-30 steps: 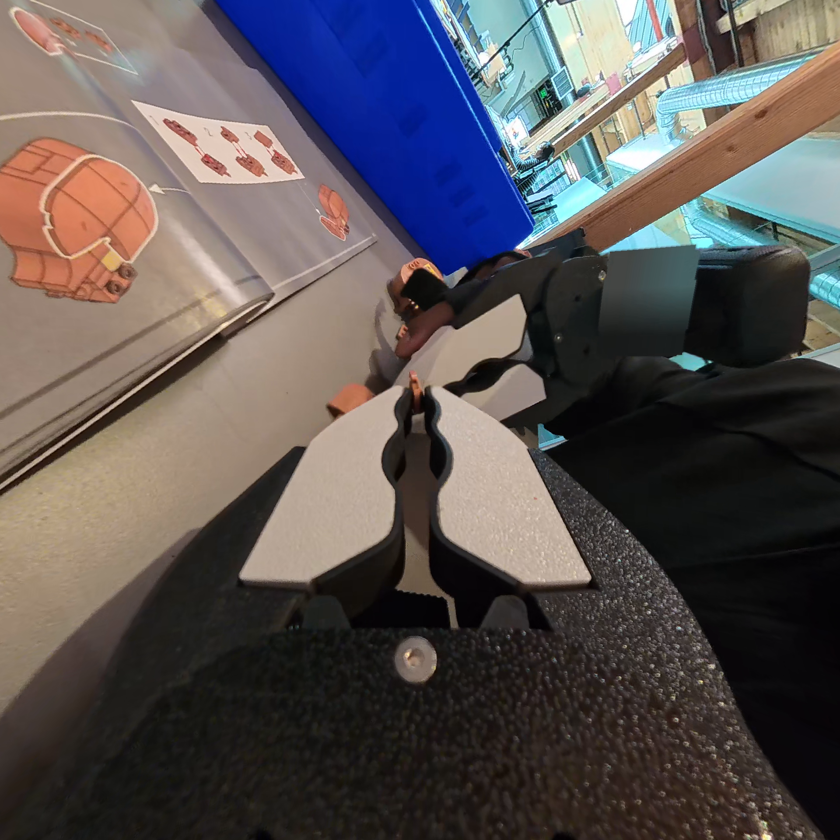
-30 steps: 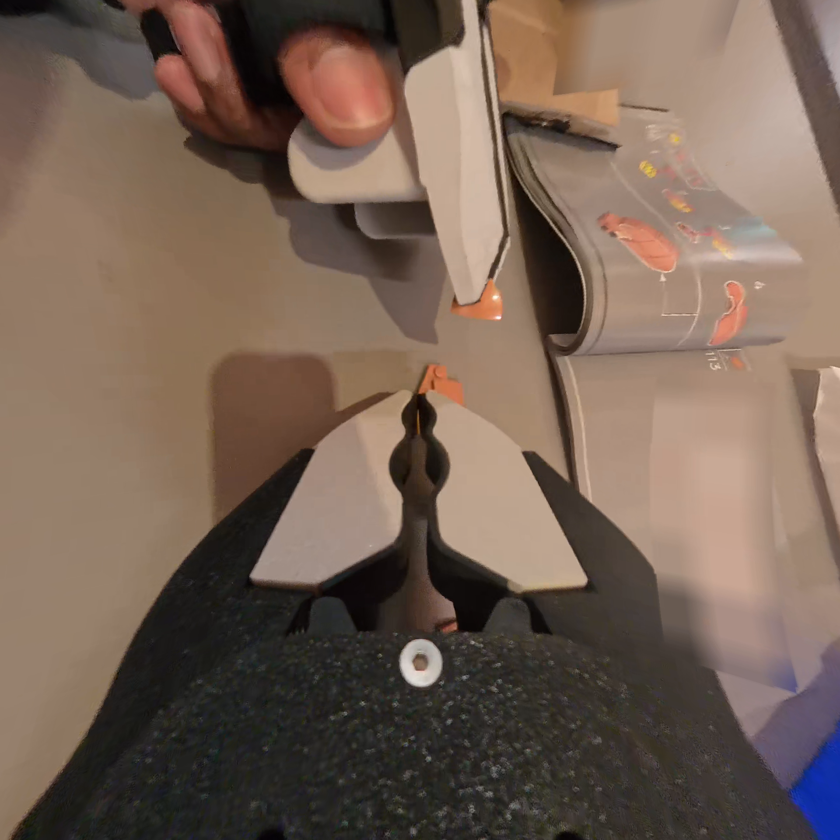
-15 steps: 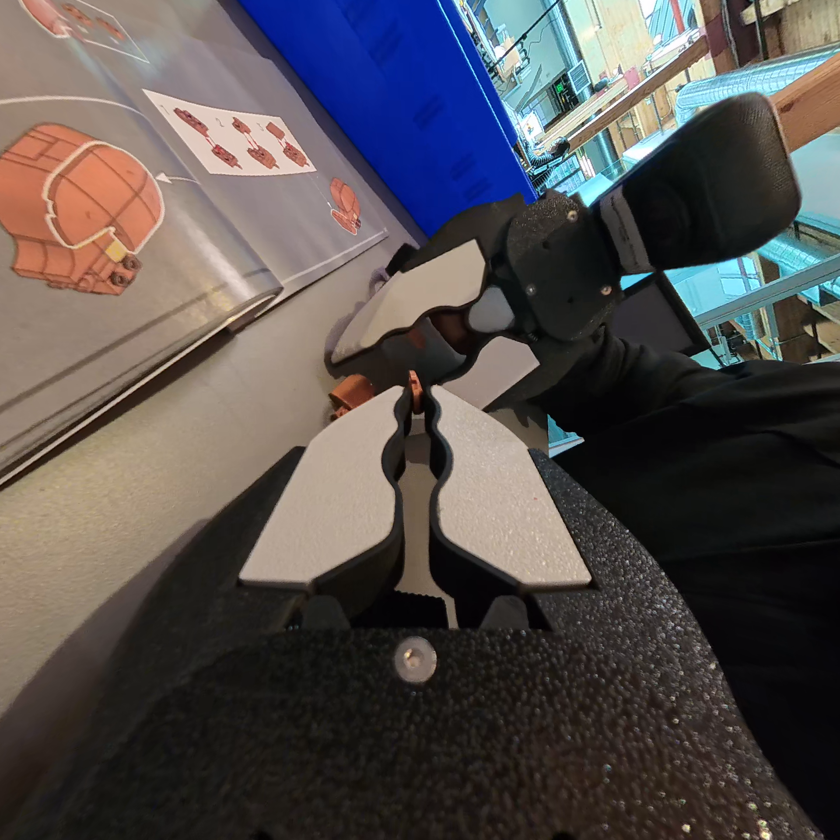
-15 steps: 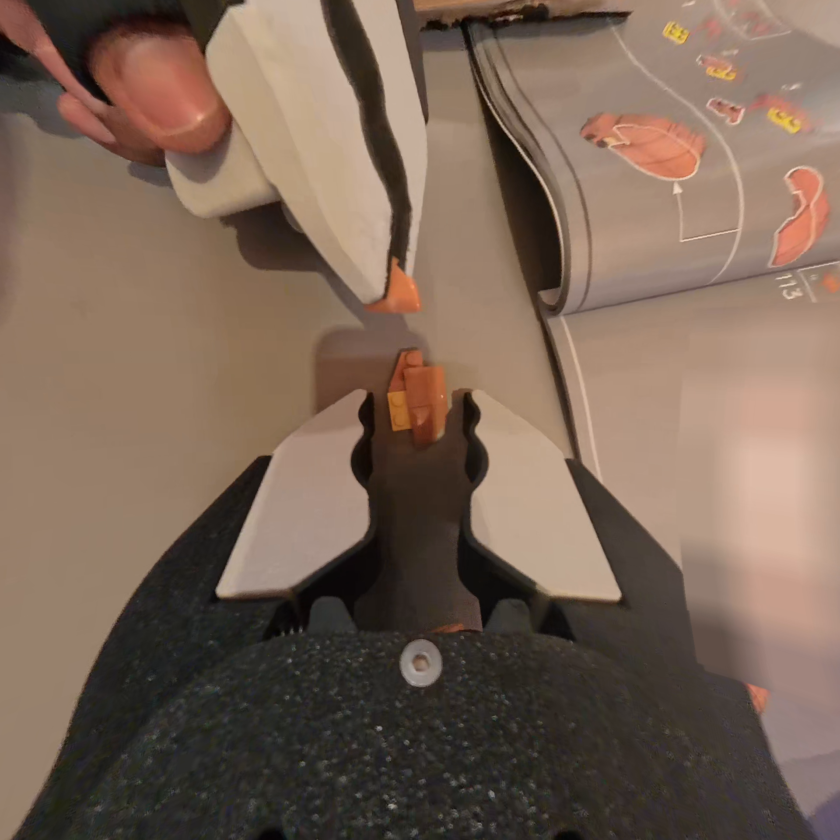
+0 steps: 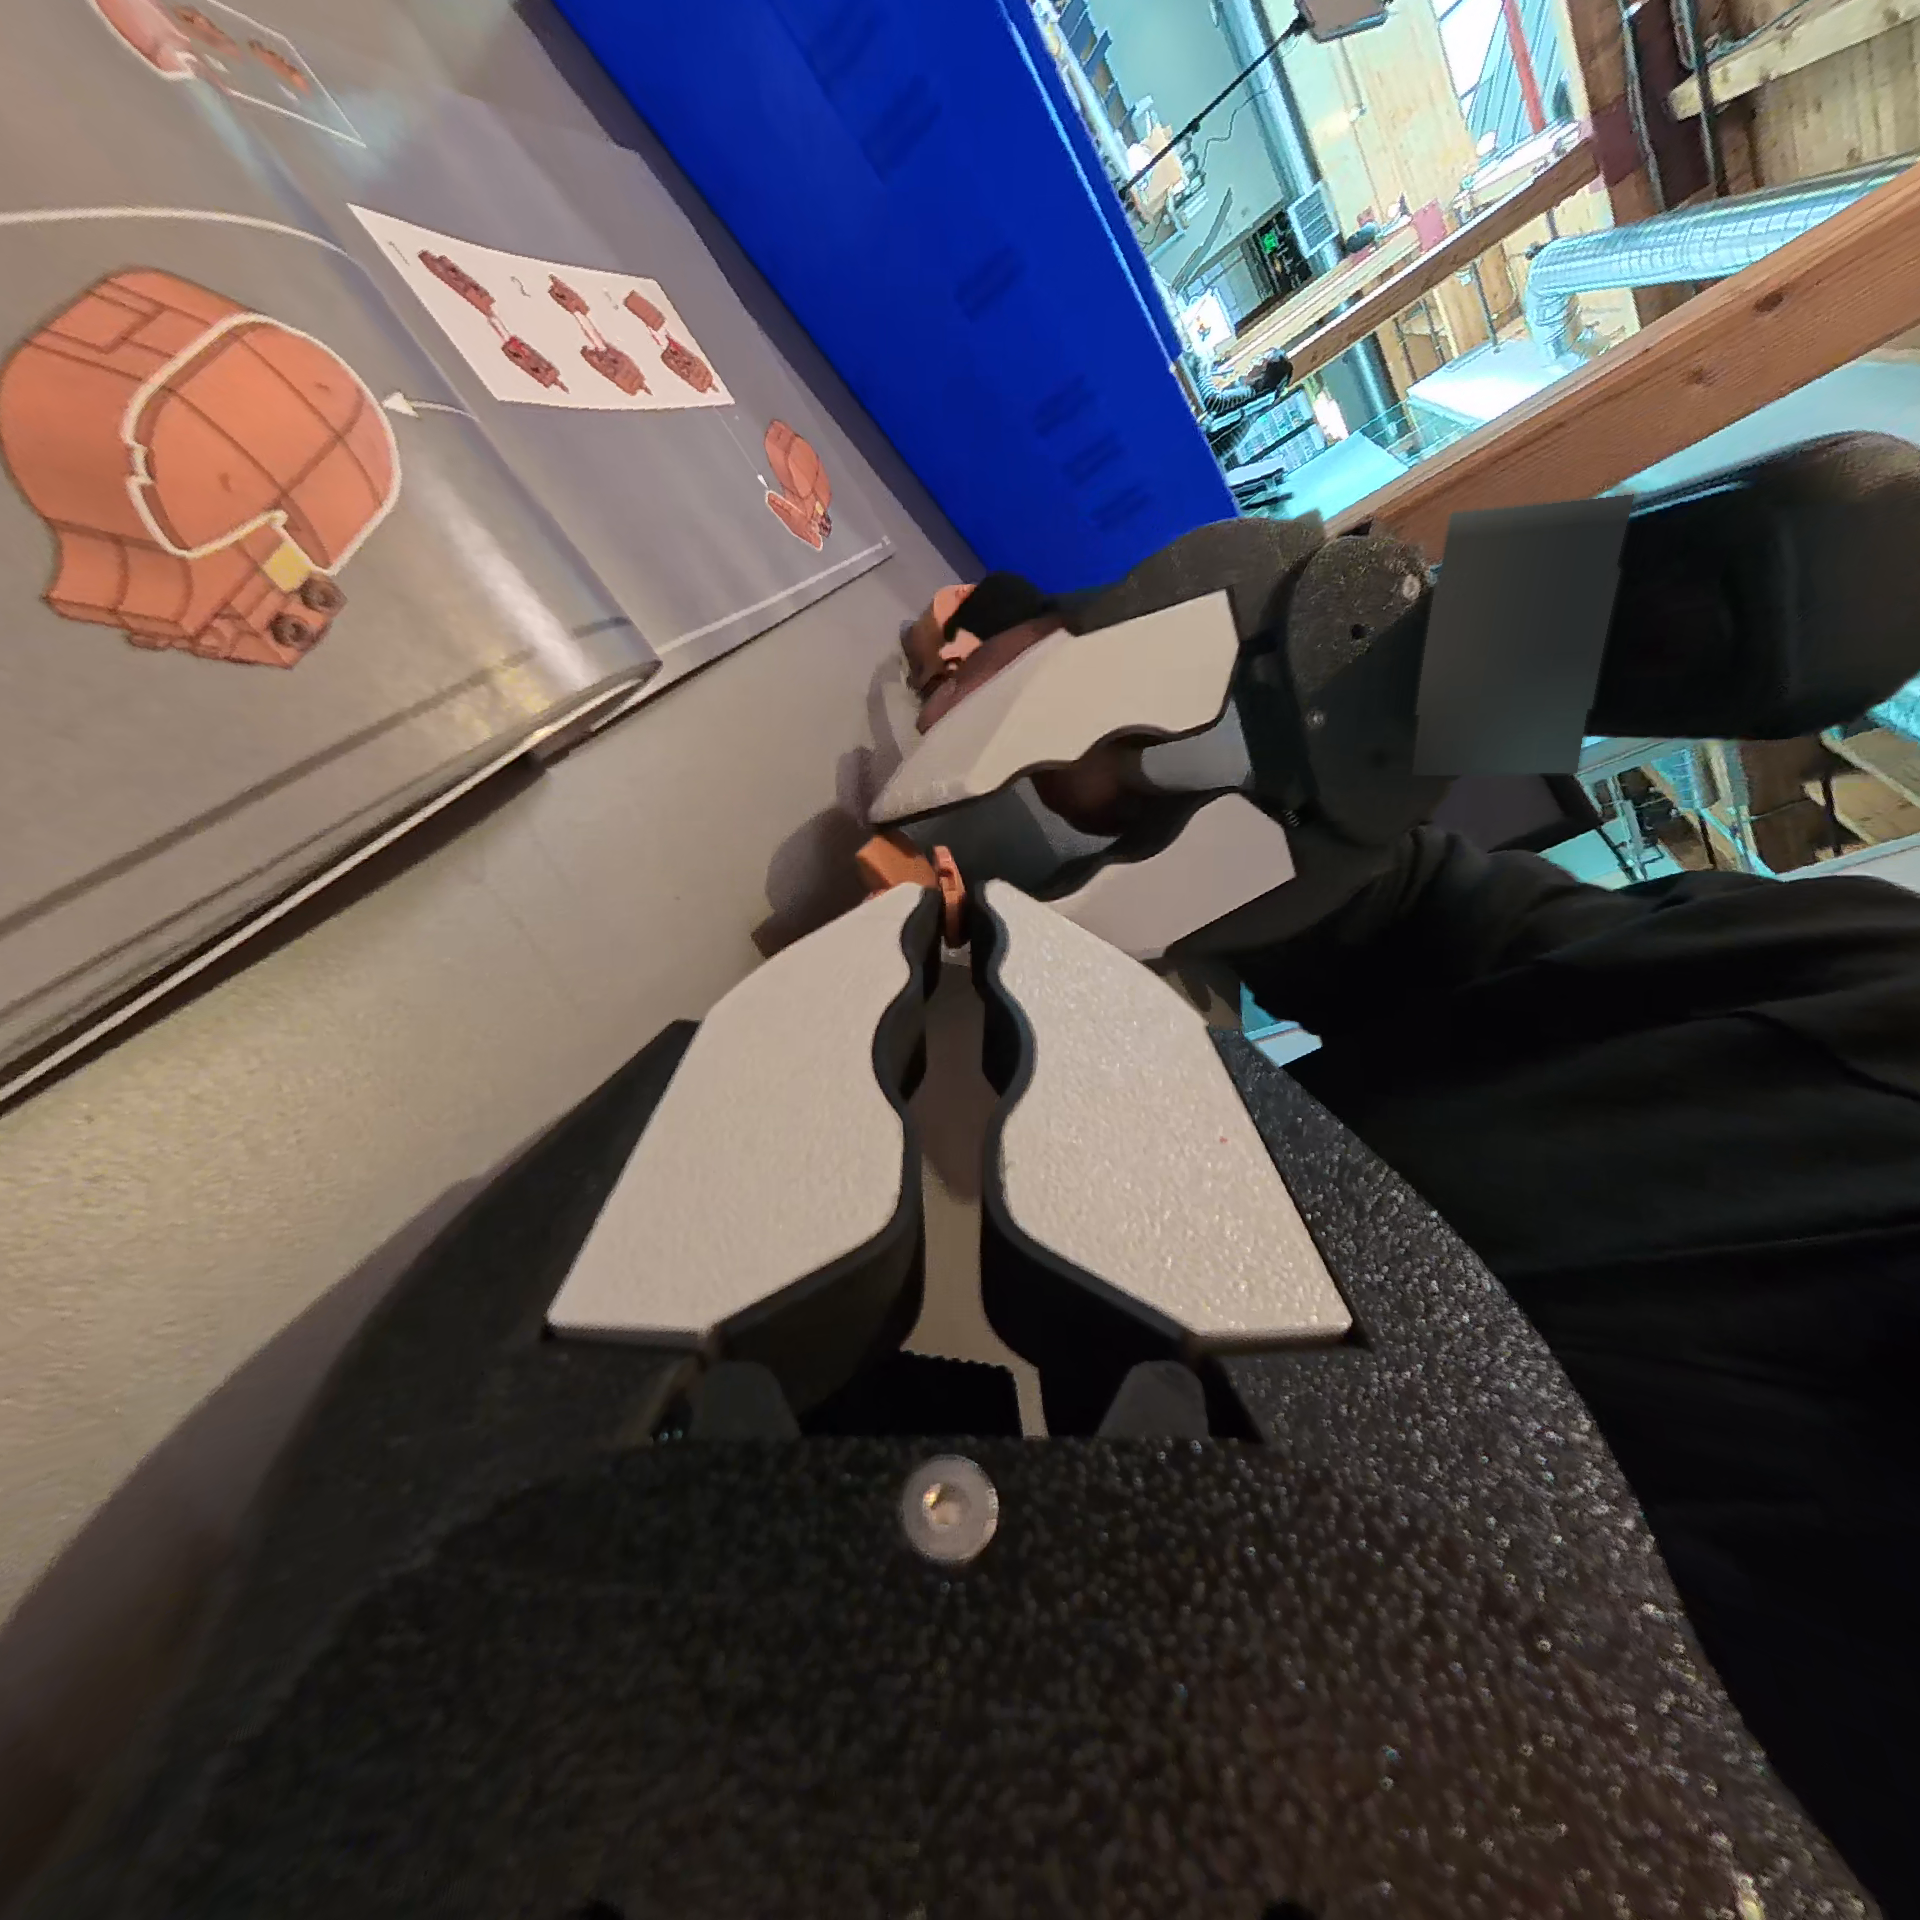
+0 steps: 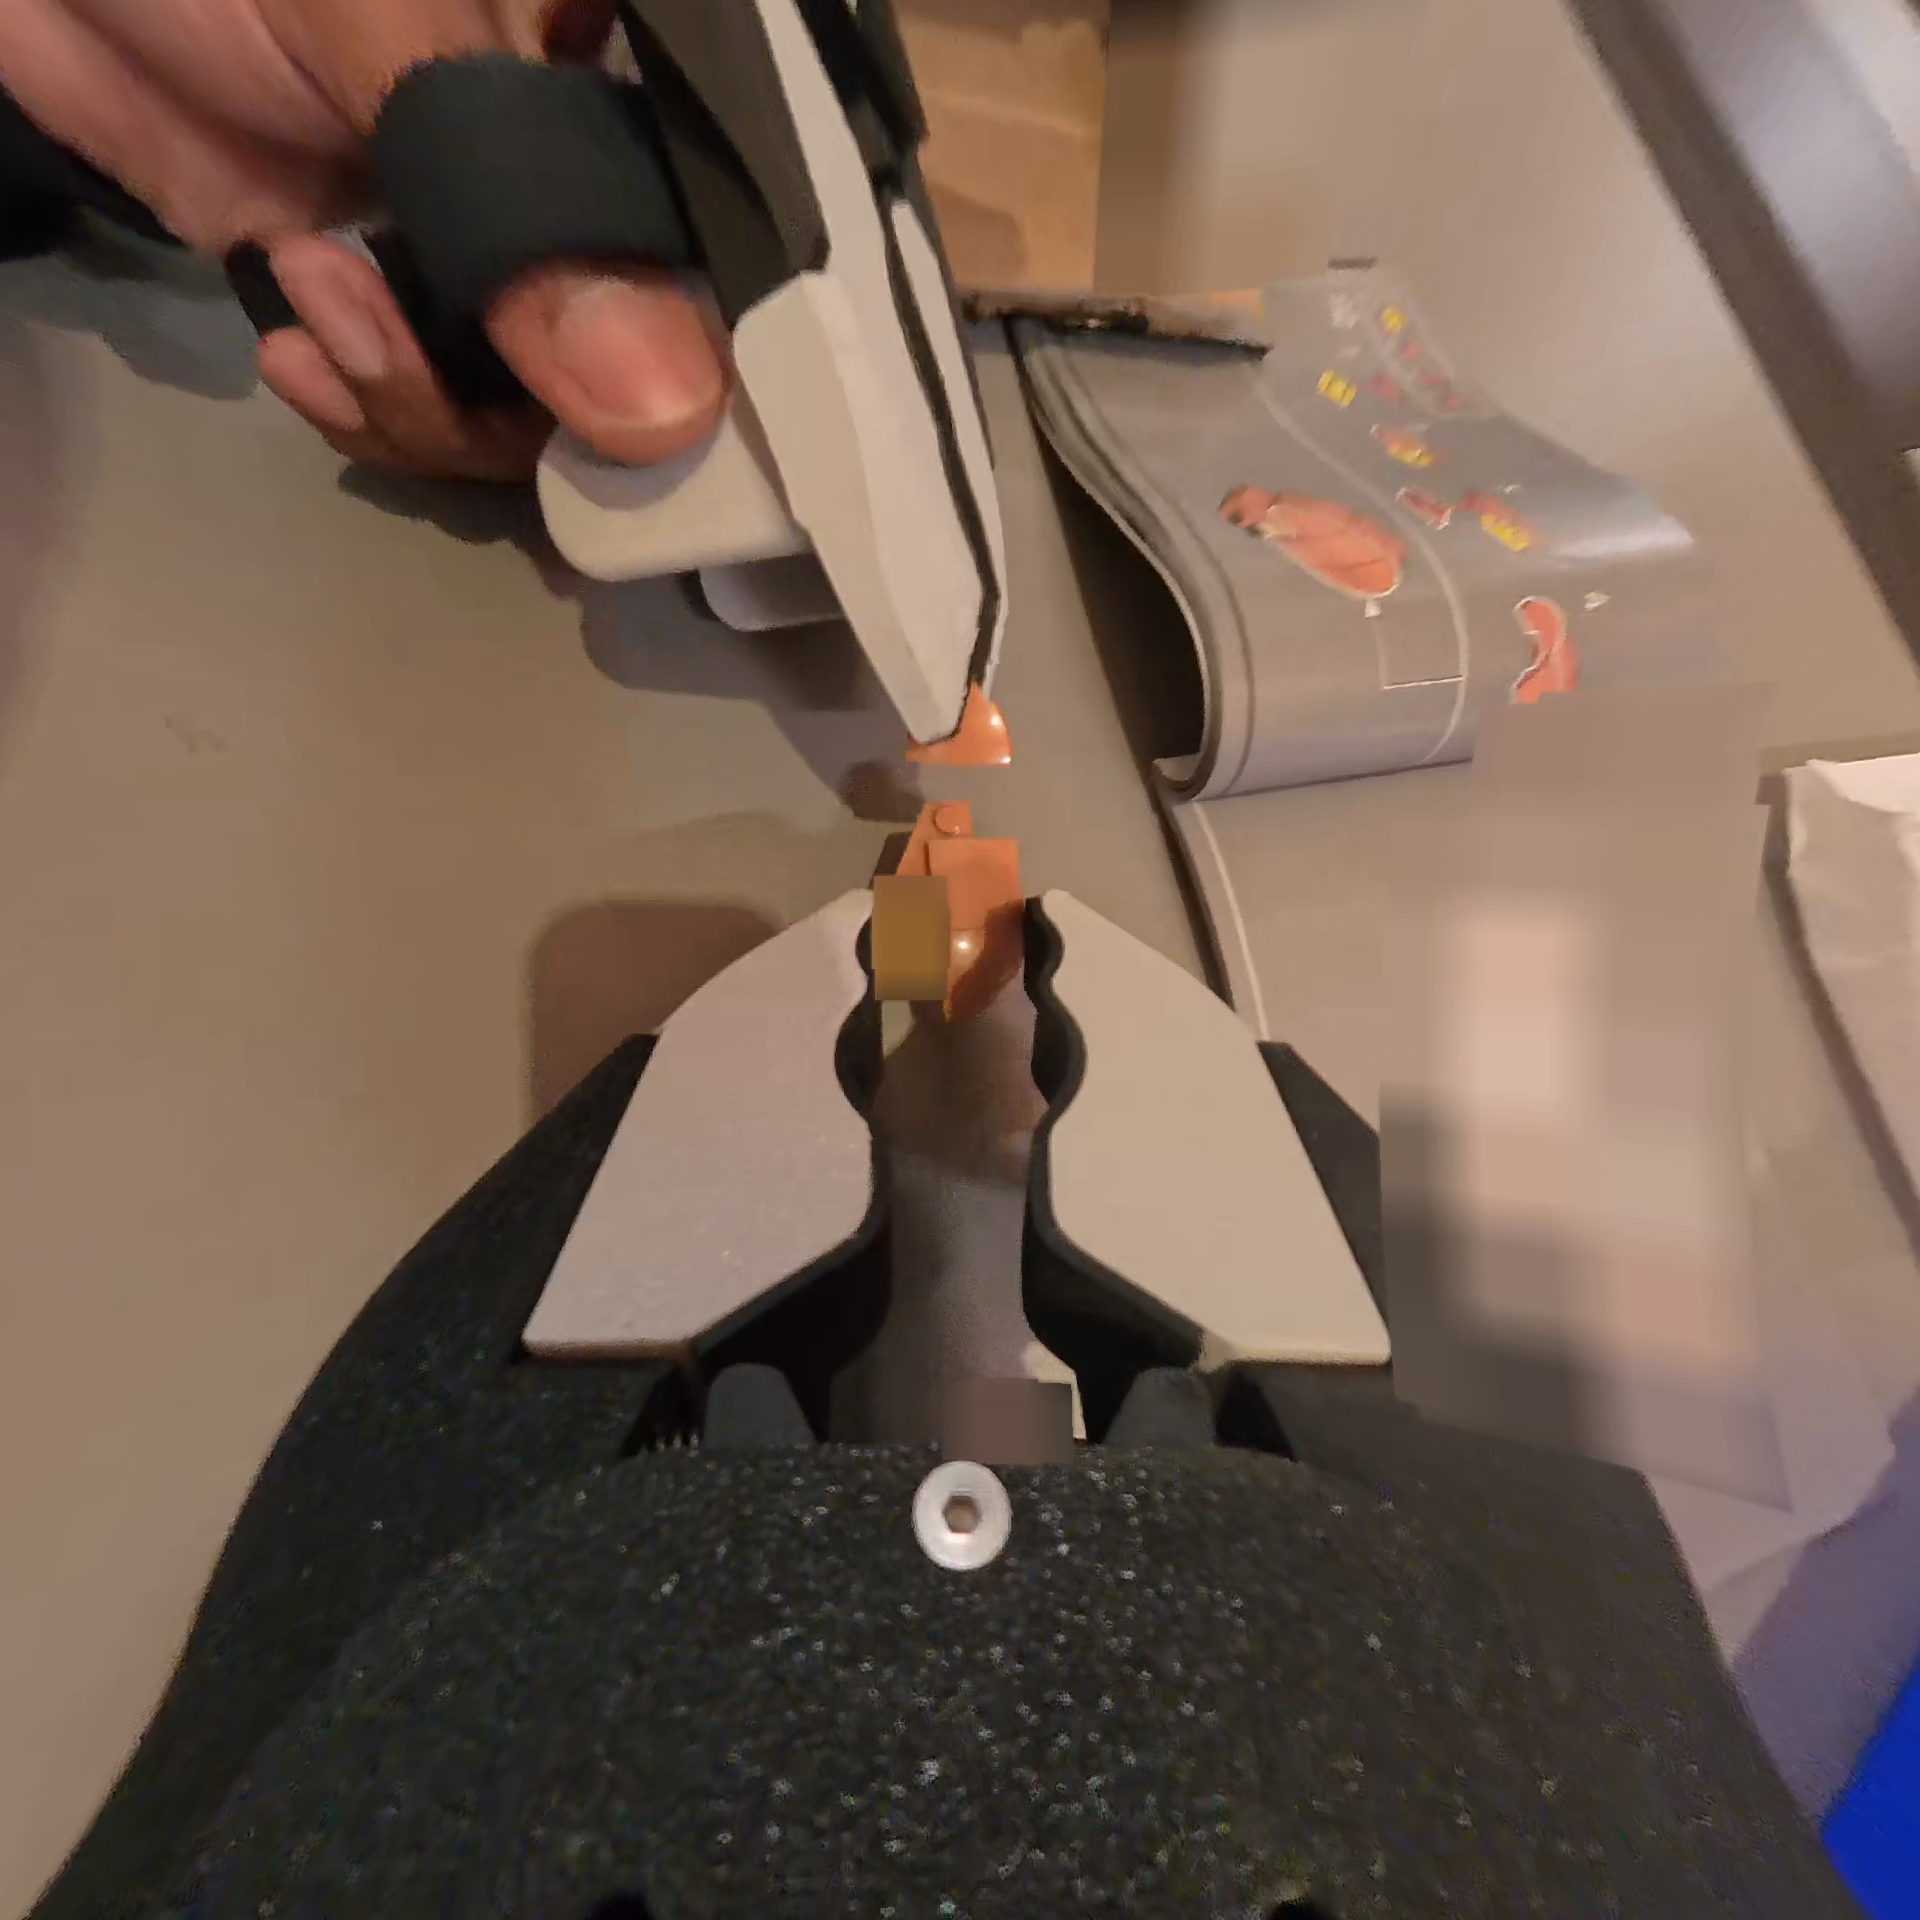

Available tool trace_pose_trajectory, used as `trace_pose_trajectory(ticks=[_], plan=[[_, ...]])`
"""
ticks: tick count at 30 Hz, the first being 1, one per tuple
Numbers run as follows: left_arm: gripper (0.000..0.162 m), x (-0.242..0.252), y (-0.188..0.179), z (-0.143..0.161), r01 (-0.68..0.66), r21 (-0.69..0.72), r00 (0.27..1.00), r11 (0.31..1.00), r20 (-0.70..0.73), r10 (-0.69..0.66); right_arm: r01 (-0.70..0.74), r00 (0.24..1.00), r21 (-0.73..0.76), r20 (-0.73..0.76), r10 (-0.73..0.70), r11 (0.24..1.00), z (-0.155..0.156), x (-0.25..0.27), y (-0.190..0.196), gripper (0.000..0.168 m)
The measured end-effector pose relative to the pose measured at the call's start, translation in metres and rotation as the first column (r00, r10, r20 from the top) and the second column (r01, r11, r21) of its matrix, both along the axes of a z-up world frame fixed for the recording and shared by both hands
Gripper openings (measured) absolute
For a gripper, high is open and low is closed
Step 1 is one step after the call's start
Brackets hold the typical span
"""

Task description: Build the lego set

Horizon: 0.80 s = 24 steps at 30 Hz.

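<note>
Pinching a small orange wedge piece (image 6: 961,740) at its very tip, the left tool (image 6: 951,707) hangs in the upper middle of the right wrist view, its two fingers drawn together on the piece's upper edge. Just below it, near the centre of that frame, the right tool (image 6: 951,925) stands with its fingers partly apart, and a small orange sub-assembly (image 6: 961,883) with a tan block on its left side sits between the tips. Whether the fingers actually press on it or only bracket it cannot be told from these pictures. The wedge and the sub-assembly are close but not touching.

In the left wrist view the left tool (image 5: 951,914) shows the same piece as a thin sliver between closed tips at centre frame, with the right tool (image 5: 1049,790) just beyond it, over the grey table (image 5: 312,1091). An open instruction booklet (image 5: 260,468) fills the upper left, and a blue bin (image 5: 883,260) stands behind it.

These parts look light, rigid and smooth-skinned, so weight is no concern but slipping and twisting are. The wedge is held by a narrow margin and would likely pivot under a push, so a grip lower on its flat sides would steady it. The sub-assembly is best held across its broad flat faces, clear of the studs that must receive the wedge, and squeezed gently, since pressed joints could pop apart.
</note>
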<state>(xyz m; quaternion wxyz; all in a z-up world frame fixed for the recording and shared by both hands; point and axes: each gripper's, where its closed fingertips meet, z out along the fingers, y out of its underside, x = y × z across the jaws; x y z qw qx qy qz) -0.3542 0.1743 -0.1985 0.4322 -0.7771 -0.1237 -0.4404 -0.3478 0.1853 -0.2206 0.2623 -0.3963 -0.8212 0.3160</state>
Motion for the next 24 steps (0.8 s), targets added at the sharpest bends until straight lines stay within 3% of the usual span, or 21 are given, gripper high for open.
trace_pose_trajectory(ticks=[8,24], plan=[[0.005,-0.001,0.003,0.008,-0.021,0.045,0.998,0.999,0.065,0.018,0.030,0.991,0.027,-0.133,-0.026,0.999,0.020,-0.002,-0.001,0.024],[0.006,-0.004,0.003,0.016,-0.043,0.079,0.992,0.996,0.120,0.034,0.039,0.970,0.035,-0.243,-0.029,0.999,0.034,-0.005,-0.003,0.024]])
